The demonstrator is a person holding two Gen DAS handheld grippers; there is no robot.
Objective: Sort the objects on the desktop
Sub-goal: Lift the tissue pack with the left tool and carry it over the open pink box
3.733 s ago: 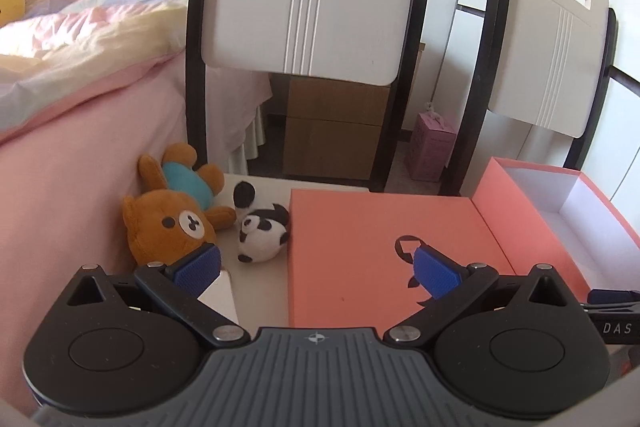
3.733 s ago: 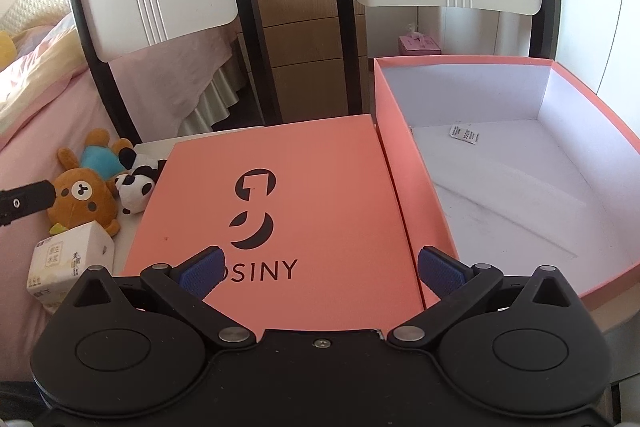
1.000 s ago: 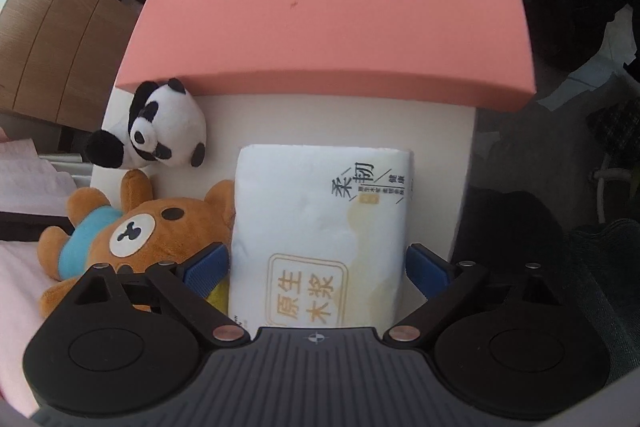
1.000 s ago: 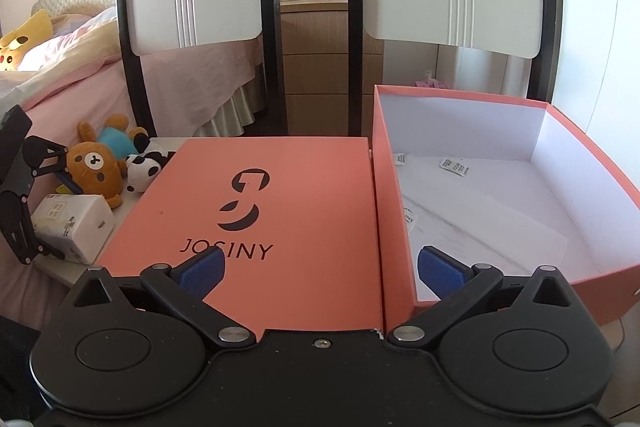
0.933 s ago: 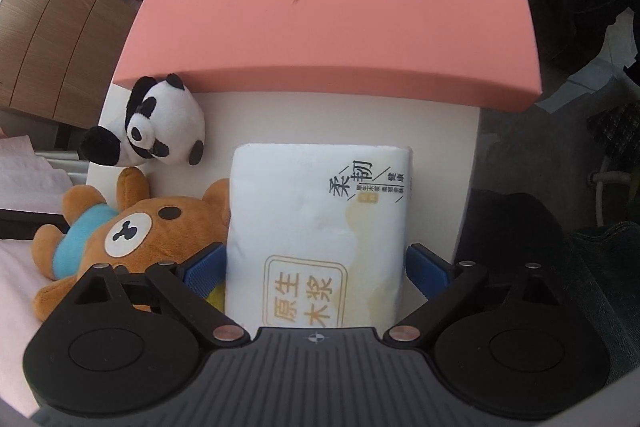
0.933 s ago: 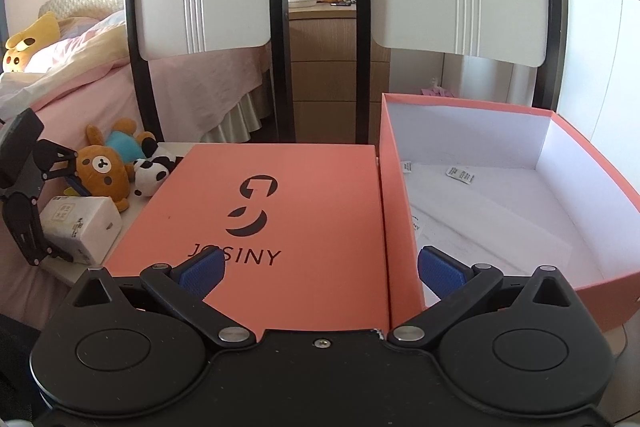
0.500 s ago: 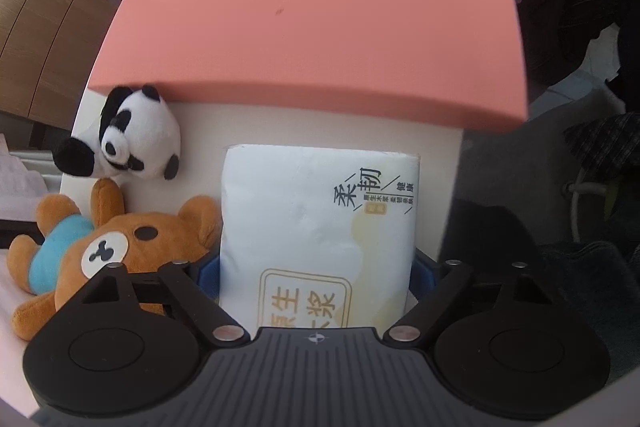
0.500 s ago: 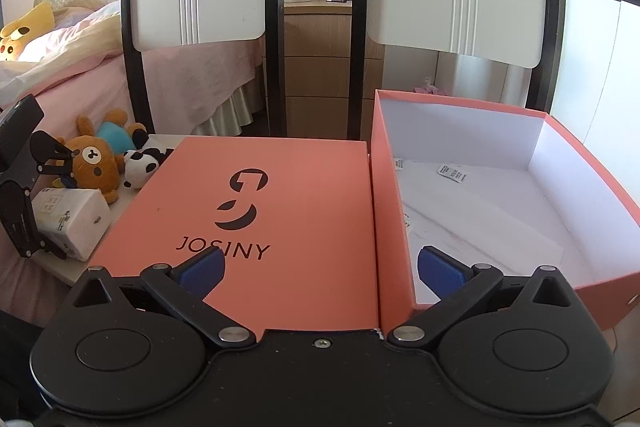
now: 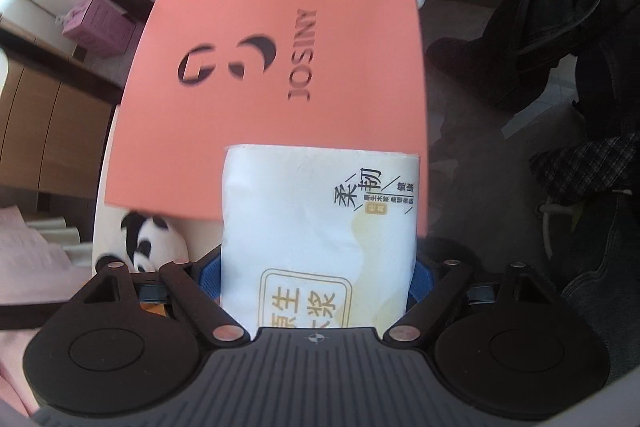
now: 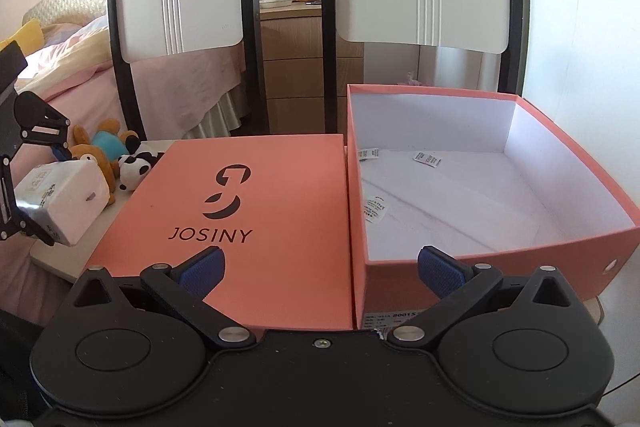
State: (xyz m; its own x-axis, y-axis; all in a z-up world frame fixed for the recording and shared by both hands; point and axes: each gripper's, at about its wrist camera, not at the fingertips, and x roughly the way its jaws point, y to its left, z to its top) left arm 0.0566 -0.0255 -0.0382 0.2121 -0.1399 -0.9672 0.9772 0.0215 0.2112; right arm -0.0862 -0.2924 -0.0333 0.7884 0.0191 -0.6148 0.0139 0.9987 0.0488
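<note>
Nothing sits in the open box (image 10: 460, 195) yet beyond small paper tags; its lid (image 10: 256, 211) lies beside it. One tissue pack (image 9: 320, 227), pinched by the left tool (image 9: 316, 275), hangs lower center over the lid's edge, long axis running along the fingers. Right tool (image 10: 318, 267) is spread, empty. Bear (image 10: 94, 153) and panda (image 10: 134, 167) wait on the surface (image 10: 60, 259).

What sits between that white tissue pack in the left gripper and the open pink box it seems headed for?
Only the flat lid lies between them. The tissue pack, gripped by the left gripper, is lifted at the lid's left side, and the open box stands just right of the lid. Nothing tall blocks a path over the lid.
</note>
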